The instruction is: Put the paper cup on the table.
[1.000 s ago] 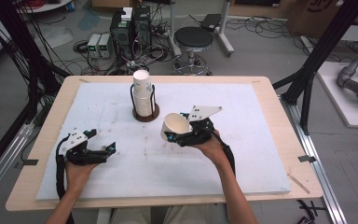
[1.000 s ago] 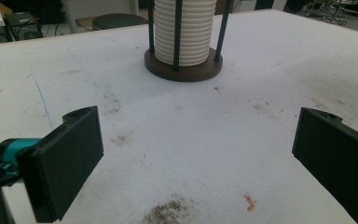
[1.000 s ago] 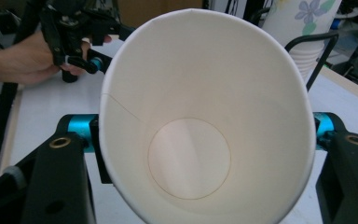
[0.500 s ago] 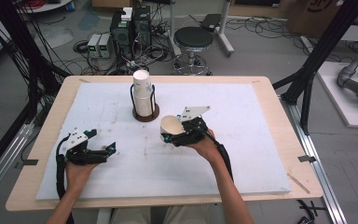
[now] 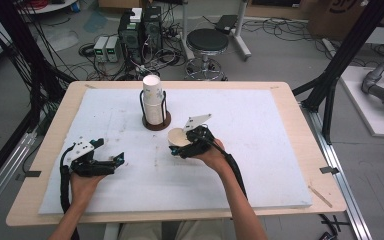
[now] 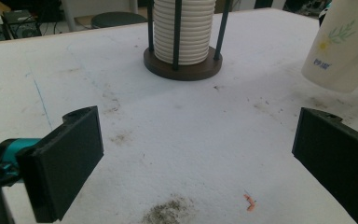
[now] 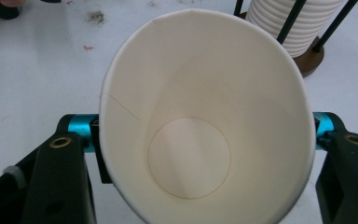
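the right gripper (image 5: 179, 148) has its jaws closed on the wall of a single paper cup (image 5: 181, 138), one jaw on each side, as the right gripper view shows; the cup (image 7: 200, 126) is squeezed slightly oval there, its mouth faces the camera and its inside is bare. in the high view the cup is tilted, mouth up and toward the far-left corner of the table (image 5: 280, 100), and sits above the middle of the white foam pad (image 5: 260, 165), clear of its surface as seen in the left gripper view, where its printed side (image 6: 340, 46) appears at the upper right. the left gripper (image 5: 114, 162) has its jaws wide apart with nothing between them; it rests low near the left edge of the pad, toward the near side, well apart from the cup. just beyond the held cup, toward the far edge, stands a stack of cups (image 5: 151, 100) upright inside a holder (image 5: 156, 123) of dark rods on a round brown base. a stool (image 5: 207, 42) and electronic boxes (image 5: 140, 27) stand on the floor past the far edge
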Available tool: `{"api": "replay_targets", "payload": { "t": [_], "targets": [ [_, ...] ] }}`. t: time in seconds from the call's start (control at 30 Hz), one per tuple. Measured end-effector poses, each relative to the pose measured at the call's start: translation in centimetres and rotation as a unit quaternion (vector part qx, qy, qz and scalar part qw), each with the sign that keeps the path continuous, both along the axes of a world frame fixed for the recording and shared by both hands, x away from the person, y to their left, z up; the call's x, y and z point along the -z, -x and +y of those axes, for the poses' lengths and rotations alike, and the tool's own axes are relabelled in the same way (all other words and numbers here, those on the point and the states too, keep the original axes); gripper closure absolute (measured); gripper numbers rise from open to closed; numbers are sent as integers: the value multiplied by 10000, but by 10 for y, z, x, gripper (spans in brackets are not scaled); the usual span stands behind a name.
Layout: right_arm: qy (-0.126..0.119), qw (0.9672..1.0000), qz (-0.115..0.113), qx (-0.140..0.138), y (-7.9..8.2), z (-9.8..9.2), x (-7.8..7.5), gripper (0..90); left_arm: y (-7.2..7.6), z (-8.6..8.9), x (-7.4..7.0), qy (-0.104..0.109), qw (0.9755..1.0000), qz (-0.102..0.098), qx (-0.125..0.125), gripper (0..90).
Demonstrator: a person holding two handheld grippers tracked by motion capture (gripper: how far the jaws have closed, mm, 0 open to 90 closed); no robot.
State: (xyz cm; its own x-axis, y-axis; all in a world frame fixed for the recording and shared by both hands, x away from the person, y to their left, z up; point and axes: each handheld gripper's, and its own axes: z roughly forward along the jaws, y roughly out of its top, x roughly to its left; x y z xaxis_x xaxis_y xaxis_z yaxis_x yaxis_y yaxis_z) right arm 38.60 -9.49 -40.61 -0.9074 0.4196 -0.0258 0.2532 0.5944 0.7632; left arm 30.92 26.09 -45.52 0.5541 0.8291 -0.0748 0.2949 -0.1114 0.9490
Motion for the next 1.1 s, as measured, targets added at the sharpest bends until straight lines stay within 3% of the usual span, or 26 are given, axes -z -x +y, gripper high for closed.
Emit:
{"api": "replay_targets", "payload": {
  "t": [0.57, 0.87, 0.97, 1.1],
  "targets": [
    [498, 9987, 34, 29, -4, 13, 14, 317, 0, 0, 0, -4, 10000, 2, -9, 17],
    [490, 9988, 3, 7, -4, 15, 16, 263, 0, 0, 0, -12, 10000, -14, 9, 18],
    [451, 9990, 70, -26, -4, 16, 18, 161, 0, 1, 0, 41, 10000, -6, -1, 18],
    [372, 9993, 85, 39, -5, 15, 19, 137, 0, 1, 0, 36, 10000, 2, -3, 18]
  ]
}}
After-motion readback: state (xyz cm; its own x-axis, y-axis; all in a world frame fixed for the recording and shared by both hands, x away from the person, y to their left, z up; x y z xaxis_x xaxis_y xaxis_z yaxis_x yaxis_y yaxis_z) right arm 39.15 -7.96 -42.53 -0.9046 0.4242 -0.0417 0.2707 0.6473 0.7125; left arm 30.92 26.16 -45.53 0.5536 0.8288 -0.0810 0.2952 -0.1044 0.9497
